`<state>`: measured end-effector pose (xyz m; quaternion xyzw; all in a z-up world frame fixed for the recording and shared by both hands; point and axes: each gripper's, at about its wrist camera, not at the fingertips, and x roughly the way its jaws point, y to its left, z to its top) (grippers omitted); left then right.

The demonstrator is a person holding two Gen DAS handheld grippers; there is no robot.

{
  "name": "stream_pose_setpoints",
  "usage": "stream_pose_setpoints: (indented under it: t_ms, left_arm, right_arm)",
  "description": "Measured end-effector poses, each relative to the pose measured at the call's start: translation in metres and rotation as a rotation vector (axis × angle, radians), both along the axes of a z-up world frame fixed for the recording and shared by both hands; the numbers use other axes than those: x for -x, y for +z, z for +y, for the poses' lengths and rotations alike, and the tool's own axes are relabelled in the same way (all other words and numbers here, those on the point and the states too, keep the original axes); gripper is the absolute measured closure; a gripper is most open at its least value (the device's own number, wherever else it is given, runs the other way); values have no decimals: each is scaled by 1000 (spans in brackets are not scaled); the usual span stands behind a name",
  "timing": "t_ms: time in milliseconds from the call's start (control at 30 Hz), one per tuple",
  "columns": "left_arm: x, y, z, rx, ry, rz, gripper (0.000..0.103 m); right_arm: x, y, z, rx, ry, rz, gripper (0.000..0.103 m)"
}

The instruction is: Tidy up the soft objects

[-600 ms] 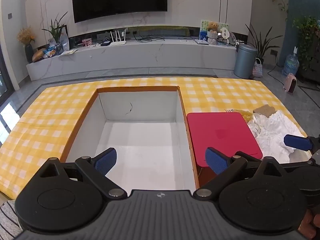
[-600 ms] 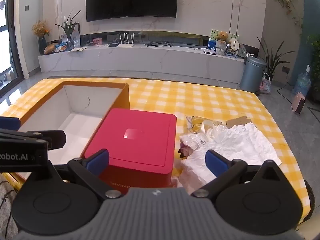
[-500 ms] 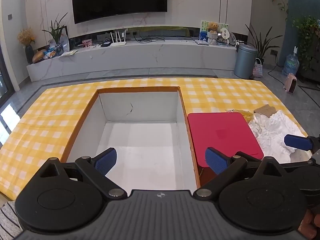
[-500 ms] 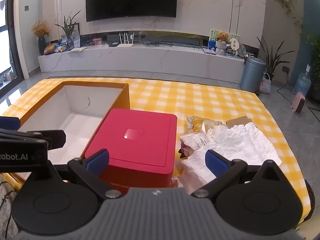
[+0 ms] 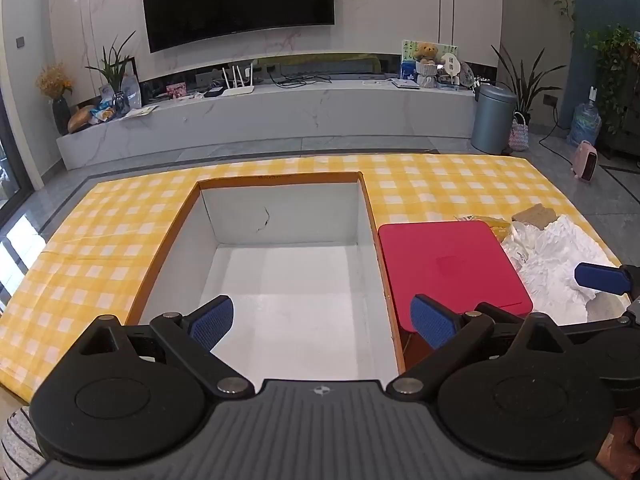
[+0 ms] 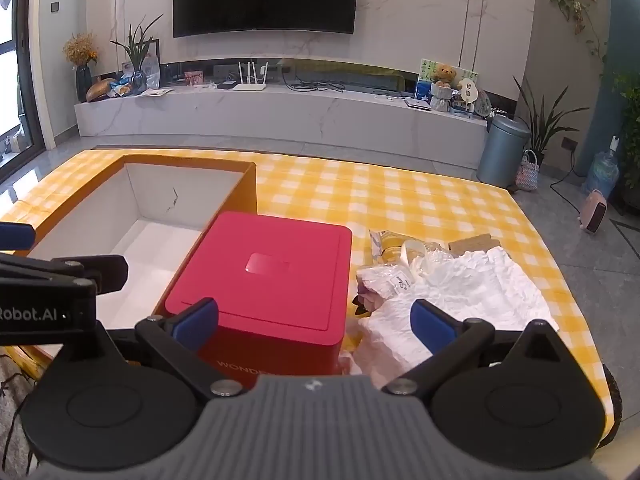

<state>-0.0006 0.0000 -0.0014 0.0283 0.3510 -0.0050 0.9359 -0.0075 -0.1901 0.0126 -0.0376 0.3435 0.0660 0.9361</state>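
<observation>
The left gripper hangs spread wide over the big empty box, holding nothing. The right gripper, also spread and empty, faces the soft white pile lying right of the red box, likely to grab it.

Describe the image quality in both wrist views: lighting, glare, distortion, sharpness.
Left wrist view: even daylight, strong fisheye bending of the tablecloth edges, and the open box is sharp with a bright white floor. Right wrist view: a small glare patch on the red box lid, the white crumpled pile nearly blown out, dark corners.
</observation>
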Motion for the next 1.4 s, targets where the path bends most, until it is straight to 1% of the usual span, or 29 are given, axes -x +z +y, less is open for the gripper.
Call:
stream_pose_setpoints:
  t_ms: [133, 1400]
  left_arm:
    - [-2, -1, 1, 4, 1, 15, 0]
    - [0, -1, 0, -20, 4, 15, 0]
  right_arm:
    - [-1, -1, 0, 3, 0, 5, 3]
    - [0, -2, 2, 30, 5, -2, 3]
